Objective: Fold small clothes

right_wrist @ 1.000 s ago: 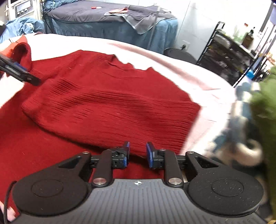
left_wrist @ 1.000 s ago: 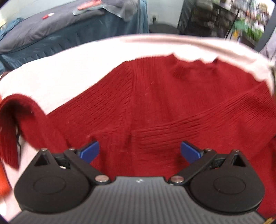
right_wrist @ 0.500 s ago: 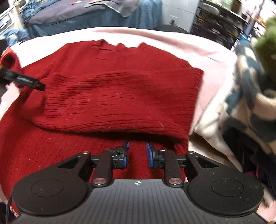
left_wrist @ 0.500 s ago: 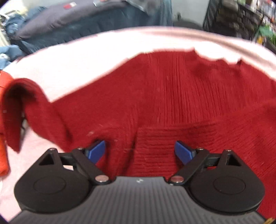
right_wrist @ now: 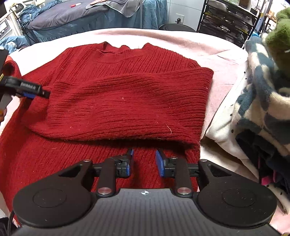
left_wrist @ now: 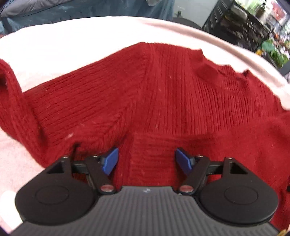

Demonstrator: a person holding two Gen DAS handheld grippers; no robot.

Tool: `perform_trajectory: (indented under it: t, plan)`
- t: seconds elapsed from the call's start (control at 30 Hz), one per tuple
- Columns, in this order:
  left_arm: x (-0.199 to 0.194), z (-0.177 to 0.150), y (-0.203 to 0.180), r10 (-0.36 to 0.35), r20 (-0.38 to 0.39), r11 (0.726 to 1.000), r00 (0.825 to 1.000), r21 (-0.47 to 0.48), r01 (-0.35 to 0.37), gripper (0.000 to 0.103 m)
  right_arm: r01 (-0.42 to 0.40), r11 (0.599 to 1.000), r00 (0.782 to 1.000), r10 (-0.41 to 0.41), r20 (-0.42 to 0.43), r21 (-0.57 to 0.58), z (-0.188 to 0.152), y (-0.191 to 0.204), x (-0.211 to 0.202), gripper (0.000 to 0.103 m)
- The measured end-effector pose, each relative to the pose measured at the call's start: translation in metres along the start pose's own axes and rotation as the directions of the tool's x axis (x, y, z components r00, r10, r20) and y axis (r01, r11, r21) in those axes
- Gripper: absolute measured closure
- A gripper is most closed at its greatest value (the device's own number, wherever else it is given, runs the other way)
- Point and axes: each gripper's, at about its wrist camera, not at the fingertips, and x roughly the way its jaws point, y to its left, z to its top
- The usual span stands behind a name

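Note:
A red ribbed knit sweater (right_wrist: 126, 94) lies on a pink cloth-covered table (right_wrist: 181, 40), neck at the far side. Its right sleeve (right_wrist: 126, 109) is folded across the chest toward the left. My left gripper (left_wrist: 146, 159) is open, its blue pads on either side of the folded sleeve's cuff end, and it also shows in the right wrist view (right_wrist: 27, 89) at the left edge. The left sleeve (left_wrist: 10, 101) trails off at the left. My right gripper (right_wrist: 144, 161) is open a little and empty, low over the sweater's lower body.
A pile of other clothes, checked blue-and-cream (right_wrist: 262, 90) and green (right_wrist: 279, 27), lies at the table's right. A blue-covered bed (right_wrist: 81, 16) and black shelving (right_wrist: 226, 21) stand behind the table.
My left gripper has moved forward over the sleeve cuff and narrowed somewhat. My right gripper has drawn back toward the hem and turned right, its jaws opening slightly.

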Motion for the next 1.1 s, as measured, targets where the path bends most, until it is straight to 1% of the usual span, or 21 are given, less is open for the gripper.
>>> perform_trajectory:
  t: [0.1,0.17,0.2,0.23,0.27,0.37,0.4,0.47,0.5,0.57,0.6,0.67,0.7,0.73,0.8,0.83,0.9,1.03,1.1]
  plan:
    - [0.005,0.004,-0.005,0.011,0.001,0.999,1.000,0.034,-0.011,0.033,-0.001,1.000,1.000,0.001,-0.010,0.017,-0.005,-0.004,0.001,0.050]
    - [0.000,0.006,-0.016,0.010,0.010,0.998,1.000,0.055,-0.011,0.062,0.002,1.000,1.000,-0.001,-0.025,0.029,-0.009,-0.006,0.003,0.050]
    - [-0.002,0.007,-0.020,-0.001,0.009,0.998,1.000,0.066,0.000,0.085,0.003,0.999,1.000,-0.002,-0.031,0.036,-0.009,-0.007,0.004,0.050]
    - [-0.005,0.009,-0.025,0.002,0.009,0.997,1.000,0.072,-0.003,0.089,0.003,0.999,0.999,-0.002,-0.034,0.045,-0.010,-0.008,0.005,0.050]
    - [-0.011,0.007,-0.026,0.016,0.024,0.997,1.000,0.077,-0.018,0.090,0.002,0.999,0.999,-0.001,-0.032,0.054,-0.010,-0.009,0.005,0.050]
    - [-0.035,0.002,-0.020,0.038,0.089,0.999,0.995,0.027,-0.041,0.090,0.011,0.998,1.000,-0.010,-0.010,0.054,-0.006,-0.010,0.001,0.050]
    - [-0.044,-0.001,-0.017,0.055,0.108,0.998,0.993,0.013,-0.057,0.092,0.018,0.999,1.000,-0.018,0.004,0.047,-0.005,-0.009,-0.002,0.050]
    - [-0.058,-0.006,-0.008,0.116,0.134,0.993,0.984,0.008,-0.118,0.092,0.033,0.999,0.998,-0.034,0.048,0.030,-0.001,-0.008,-0.008,0.050]
    - [-0.059,-0.009,-0.002,0.134,0.119,0.991,0.984,0.003,-0.135,0.092,0.038,0.999,0.997,-0.040,0.073,0.025,0.000,-0.008,-0.012,0.050]
    - [-0.052,-0.012,0.006,0.147,0.053,0.989,0.988,-0.006,-0.147,0.088,0.044,0.998,0.990,-0.049,0.130,0.034,0.003,-0.011,-0.017,0.049]
    - [-0.049,-0.013,0.009,0.146,0.032,0.989,0.989,-0.003,-0.146,0.080,0.040,0.998,0.988,-0.046,0.146,0.043,0.005,-0.013,-0.017,0.048]
    - [-0.049,-0.014,0.010,0.165,0.019,0.986,0.986,0.007,-0.165,0.063,0.025,0.999,0.991,-0.030,0.131,0.042,0.012,-0.014,-0.009,0.048]
    - [-0.051,-0.014,0.009,0.171,0.022,0.985,0.985,0.003,-0.171,0.047,0.026,0.999,0.991,-0.030,0.128,0.033,0.015,-0.013,-0.004,0.048]
    - [-0.057,-0.016,0.010,0.169,0.038,0.986,0.985,-0.006,-0.169,0.034,0.030,0.999,0.991,-0.033,0.134,0.021,0.018,-0.011,0.000,0.048]
    - [-0.064,-0.019,0.007,0.167,0.075,0.986,0.983,-0.017,-0.166,0.023,0.034,0.999,0.991,-0.031,0.131,-0.018,0.024,-0.004,0.009,0.048]
    - [-0.064,-0.020,0.007,0.163,0.079,0.987,0.983,-0.018,-0.162,0.019,0.036,0.998,0.992,-0.031,0.125,-0.043,0.026,0.000,0.013,0.048]
    - [-0.060,-0.024,0.005,0.161,0.057,0.987,0.985,-0.016,-0.160,0.019,0.058,0.994,0.994,-0.048,0.102,-0.089,0.025,0.006,0.021,0.046]
    - [-0.047,-0.032,0.007,0.176,-0.007,0.984,0.984,-0.012,-0.176,0.017,0.103,0.988,0.994,-0.099,0.040,-0.117,0.014,0.004,0.042,0.038]
    - [-0.046,-0.038,0.011,0.180,-0.018,0.983,0.983,-0.019,-0.180,0.013,0.098,0.990,0.994,-0.092,0.064,-0.101,0.009,0.000,0.041,0.037]
